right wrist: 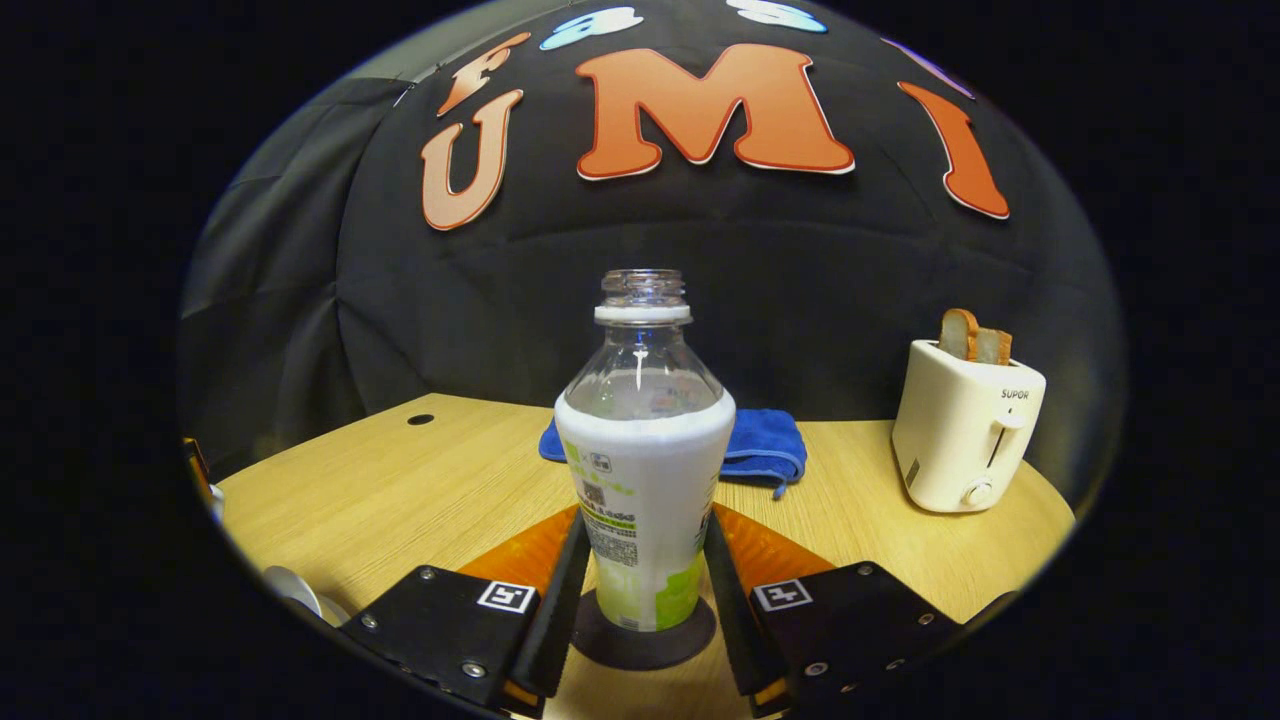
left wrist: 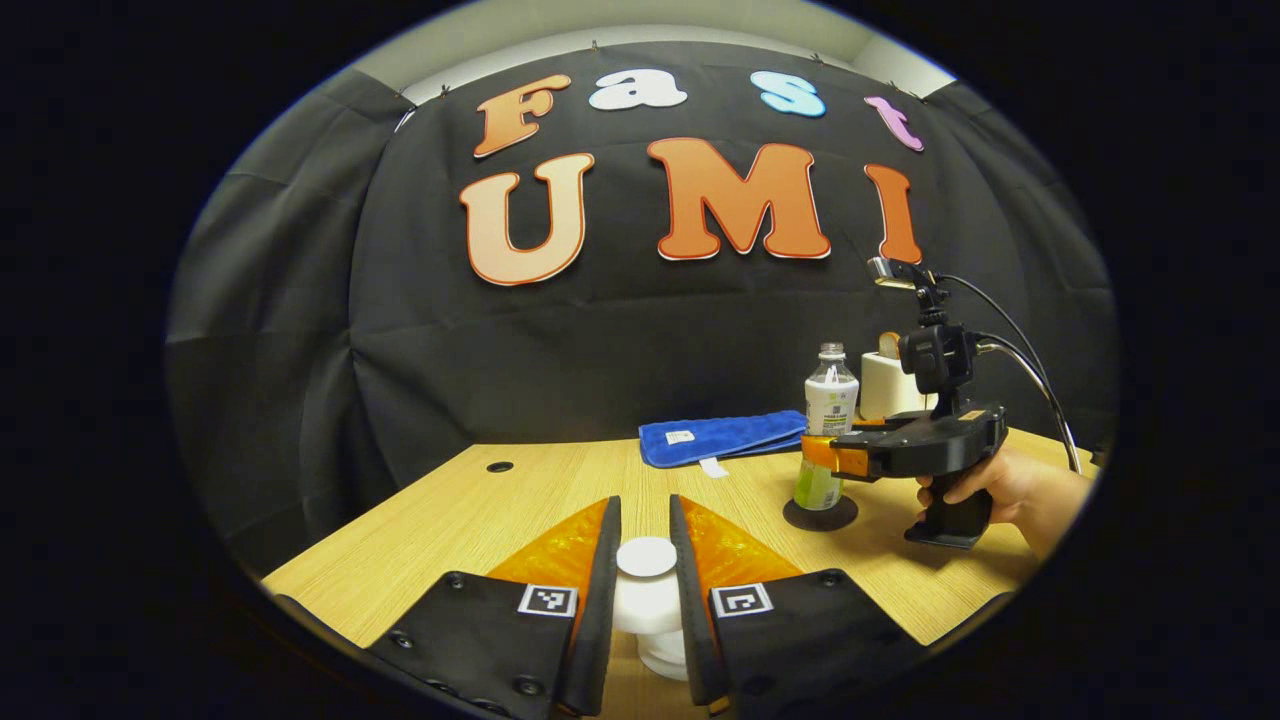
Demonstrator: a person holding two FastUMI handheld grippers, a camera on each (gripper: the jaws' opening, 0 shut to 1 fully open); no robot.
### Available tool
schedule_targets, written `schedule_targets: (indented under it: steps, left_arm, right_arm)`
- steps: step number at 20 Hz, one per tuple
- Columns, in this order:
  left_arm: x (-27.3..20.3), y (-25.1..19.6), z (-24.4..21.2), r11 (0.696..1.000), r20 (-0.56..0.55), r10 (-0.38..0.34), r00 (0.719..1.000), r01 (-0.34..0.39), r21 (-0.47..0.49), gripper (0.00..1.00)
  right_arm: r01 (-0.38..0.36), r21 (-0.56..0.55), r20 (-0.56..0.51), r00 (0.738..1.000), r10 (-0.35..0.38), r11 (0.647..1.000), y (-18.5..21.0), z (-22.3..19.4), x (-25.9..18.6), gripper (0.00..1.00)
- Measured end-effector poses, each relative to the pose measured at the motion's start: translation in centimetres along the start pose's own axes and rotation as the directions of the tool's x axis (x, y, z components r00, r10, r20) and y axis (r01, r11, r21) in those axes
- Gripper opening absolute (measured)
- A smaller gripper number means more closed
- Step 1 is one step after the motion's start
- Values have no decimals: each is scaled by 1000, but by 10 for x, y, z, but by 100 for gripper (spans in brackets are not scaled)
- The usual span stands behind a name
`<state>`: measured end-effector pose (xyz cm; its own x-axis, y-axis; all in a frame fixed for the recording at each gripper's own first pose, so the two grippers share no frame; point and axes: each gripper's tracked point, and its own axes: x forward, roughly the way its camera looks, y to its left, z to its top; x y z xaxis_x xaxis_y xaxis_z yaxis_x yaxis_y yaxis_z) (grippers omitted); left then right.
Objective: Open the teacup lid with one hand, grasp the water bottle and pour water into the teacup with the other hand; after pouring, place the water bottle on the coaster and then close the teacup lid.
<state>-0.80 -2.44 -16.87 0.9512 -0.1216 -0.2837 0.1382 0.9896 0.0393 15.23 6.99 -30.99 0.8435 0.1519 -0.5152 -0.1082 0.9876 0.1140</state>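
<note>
The light wooden table spans the lower half of both views, with the black cloth wall behind it. In the right gripper view, a cream plastic toaster with two slices of toast in its slots stands at the right of the frame. A folded blue cloth lies at the back of the table, just right of centre in the left gripper view and partly behind the bottle in the right gripper view.

The clear plastic water bottle with a white and green label stands upright and uncapped in the centre of the right gripper view, on the round dark coaster at the bottom centre. The right gripper has a finger on each side of the bottle's lower body, right up against the label; whether both fingers press on it cannot be told. In the left gripper view this gripper appears at the right of the frame, held by a hand, reaching the bottle on the coaster.

At the bottom centre of the left gripper view, the left gripper is narrowed around the round white knob of the white teacup lid, both fingers touching its sides. The cup beneath is mostly hidden.
</note>
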Motion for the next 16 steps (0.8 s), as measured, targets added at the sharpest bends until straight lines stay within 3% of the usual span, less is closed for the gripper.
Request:
schedule_targets:
  steps: [6,8,11,13,16]
  left_arm:
    - [10,-11,-23,998,-64,-44,997,42,-43,31]
    - [13,-16,-33,997,-89,-61,994,56,-60,35]
    - [16,-22,-46,995,-127,-76,989,68,-66,35]
    - [17,-28,-55,995,-144,-83,986,75,-63,35]
    - [21,-32,-62,994,-146,-97,985,90,-55,31]
  right_arm:
    - [8,-2,-6,1000,-8,1000,0,-4,2,67]
    - [2,-8,-15,1000,-2,1000,0,-7,3,71]
    - [2,-27,-15,1000,-2,1000,-2,-4,-4,82]
    - [8,-48,1,1000,-8,999,-5,1,-13,94]
    - [-29,-64,27,999,31,998,0,9,-30,97]
